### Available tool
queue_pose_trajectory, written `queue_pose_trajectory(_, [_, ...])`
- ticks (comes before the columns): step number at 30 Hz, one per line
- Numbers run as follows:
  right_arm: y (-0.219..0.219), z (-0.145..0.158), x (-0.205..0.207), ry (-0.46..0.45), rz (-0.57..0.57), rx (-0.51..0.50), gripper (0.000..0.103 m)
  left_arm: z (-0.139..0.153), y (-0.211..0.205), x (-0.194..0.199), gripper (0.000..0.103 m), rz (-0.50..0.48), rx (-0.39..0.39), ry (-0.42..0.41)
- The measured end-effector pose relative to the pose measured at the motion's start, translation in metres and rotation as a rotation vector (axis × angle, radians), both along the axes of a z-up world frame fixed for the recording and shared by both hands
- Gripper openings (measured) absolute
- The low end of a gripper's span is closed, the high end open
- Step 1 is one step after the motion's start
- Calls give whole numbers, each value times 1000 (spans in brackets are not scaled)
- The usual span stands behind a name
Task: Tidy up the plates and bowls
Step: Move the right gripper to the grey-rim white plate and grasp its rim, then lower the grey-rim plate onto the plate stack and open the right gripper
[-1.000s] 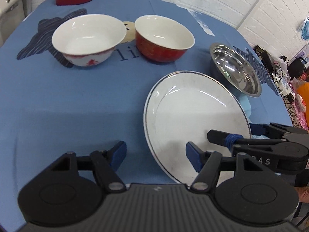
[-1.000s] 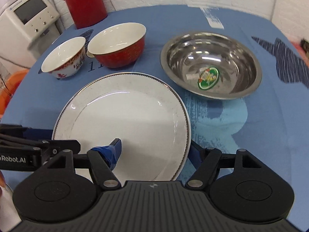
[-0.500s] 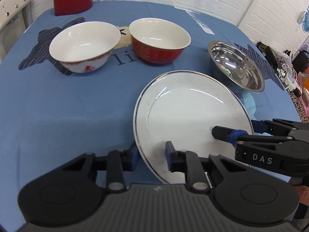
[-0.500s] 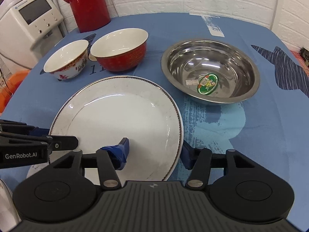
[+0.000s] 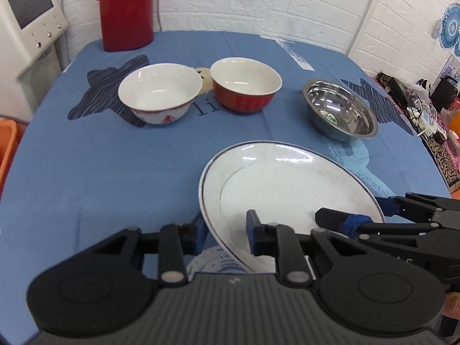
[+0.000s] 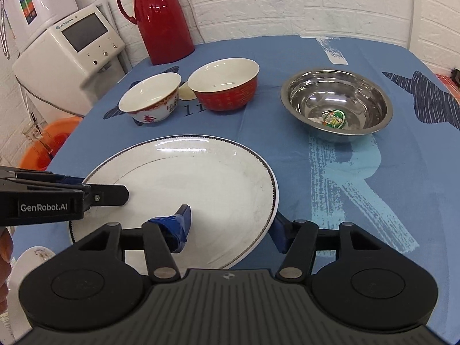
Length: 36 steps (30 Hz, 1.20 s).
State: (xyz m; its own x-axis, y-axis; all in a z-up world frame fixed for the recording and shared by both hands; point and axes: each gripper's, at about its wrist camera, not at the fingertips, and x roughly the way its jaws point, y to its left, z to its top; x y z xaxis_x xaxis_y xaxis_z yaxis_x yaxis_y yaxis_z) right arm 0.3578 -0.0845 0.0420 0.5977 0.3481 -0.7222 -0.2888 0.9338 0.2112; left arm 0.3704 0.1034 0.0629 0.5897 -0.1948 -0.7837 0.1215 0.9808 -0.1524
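The left tongs [image 5: 224, 231] were clamped on the near left rim of the white dinner plate [image 5: 287, 189], one finger under the edge and one on its face. "GenRobot.AI" read in white on their side at the left edge of the right wrist view. The right tongs [image 6: 231, 224] pinched the plate's near right rim the same way, partly closed. The plate, white with a dark beaded border and faint scuffs, sat low centre of both frames, tilted, above the blue table [image 6: 359, 172]. Beyond it stood a white bowl with red characters [image 6: 151, 100], a red bowl [image 6: 225, 87] and a steel bowl [image 6: 336, 105] with a green sticker inside. At upper left stood a red thermos [image 6: 161, 14].
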Motion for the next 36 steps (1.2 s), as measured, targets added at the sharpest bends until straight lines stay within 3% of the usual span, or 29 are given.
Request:
queue_pose_trajectory(11, [41,25,-80,-99,88,13,46,23,43,-104,18,81,-1,-113])
queue_pose_trajectory(20, [92,16,-160,-138,192,18,49,7,90,-210,19,175,38,-153])
queue_pose_trajectory(30, [115,-12,-174,-69,223,-15,51,-30,113,-233,19,187,-13,-97])
queue_pose_trajectory(33, [112,-11,-170,-51,223,8,51,-32,111,-232,23,177,-9,-101])
queue_pose_trajectory(36, [111,-11,-165,-19,210,33,51,-33,117,-228,59,143,-63,-82])
